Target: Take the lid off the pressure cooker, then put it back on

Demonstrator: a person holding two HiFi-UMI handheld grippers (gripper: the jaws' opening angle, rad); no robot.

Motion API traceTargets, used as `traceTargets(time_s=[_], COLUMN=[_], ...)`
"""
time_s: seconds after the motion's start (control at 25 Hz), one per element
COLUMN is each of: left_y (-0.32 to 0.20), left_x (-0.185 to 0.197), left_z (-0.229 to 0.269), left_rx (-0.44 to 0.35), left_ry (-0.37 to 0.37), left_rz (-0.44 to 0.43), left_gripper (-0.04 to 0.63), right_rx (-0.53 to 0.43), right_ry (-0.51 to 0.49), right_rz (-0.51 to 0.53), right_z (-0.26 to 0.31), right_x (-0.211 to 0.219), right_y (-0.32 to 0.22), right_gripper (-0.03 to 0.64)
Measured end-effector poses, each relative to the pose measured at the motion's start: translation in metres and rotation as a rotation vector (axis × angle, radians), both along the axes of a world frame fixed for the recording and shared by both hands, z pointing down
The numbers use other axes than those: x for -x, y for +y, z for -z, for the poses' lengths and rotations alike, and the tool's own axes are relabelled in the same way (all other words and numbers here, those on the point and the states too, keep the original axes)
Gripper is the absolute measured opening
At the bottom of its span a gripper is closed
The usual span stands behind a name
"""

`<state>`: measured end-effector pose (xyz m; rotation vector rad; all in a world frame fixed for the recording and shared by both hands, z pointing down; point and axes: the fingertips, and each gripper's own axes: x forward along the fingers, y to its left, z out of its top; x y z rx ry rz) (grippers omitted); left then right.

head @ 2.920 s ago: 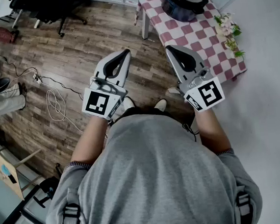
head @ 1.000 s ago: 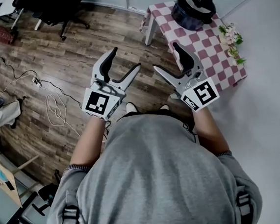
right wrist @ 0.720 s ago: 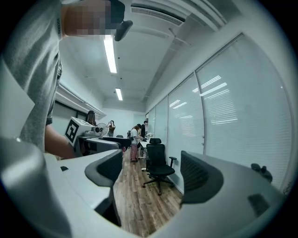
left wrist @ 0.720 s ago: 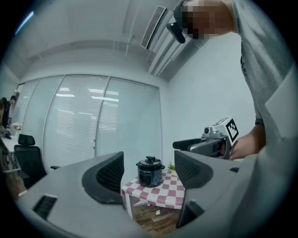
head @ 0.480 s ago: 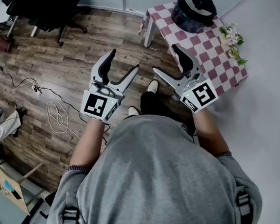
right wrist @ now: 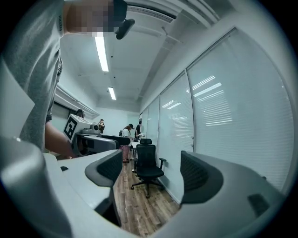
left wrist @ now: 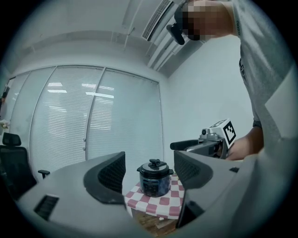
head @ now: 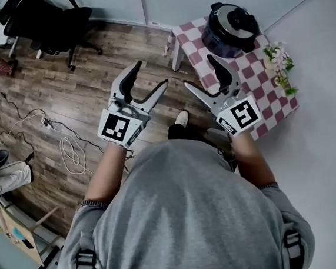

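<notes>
1. My left gripper (head: 149, 75) and my right gripper (head: 200, 71) are both released now, with the jaws wide apart and nothing between them. About three seconds ago both were clenched.
2. The pressure cooker (head: 229, 30) stands on the checkered desk (head: 260, 77) at about 1 o'clock from me. It is well apart from both grippers, and its lid (head: 241, 17) is still on.
3. In the last second I have stepped toward the desk, and the cooker is a little nearer in the head view.
4. The left gripper view frames the cooker far off between its jaws. The right gripper view shows an office chair (right wrist: 146, 167) instead.
5. I judge this is only the approach and the lid work has not begun. I must come closer and turn the right gripper toward the cooker.
</notes>
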<state>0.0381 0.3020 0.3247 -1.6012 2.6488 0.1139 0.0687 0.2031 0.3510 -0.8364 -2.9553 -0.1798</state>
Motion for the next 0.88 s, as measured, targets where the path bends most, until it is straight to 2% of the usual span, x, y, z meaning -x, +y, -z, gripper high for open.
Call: traceTargets(time_s=[0.16,0.56,0.88], left_y=[-0.031,-0.091,-0.112], left_x=[0.035,0.097,0.158], left_z=[0.007,0.007,-0.005], left_rx=[-0.022,0.006,0.003], left_ry=[-0.015,-0.017,-0.009], left_rz=[0.004,0.005,-0.033], left_gripper=[0.348,0.348,0.348], right_rx=[0.004,-0.004,-0.014], right_ry=[0.002,0.02,0.046], right_rz=[0.0,0.012,-0.055], right_z=[0.002,-0.002,-0.015], right_x=[0.032,0.09,0.138], right_y=[-0.03,-0.085,-0.105], right_gripper=[0.393,0.411,0.411])
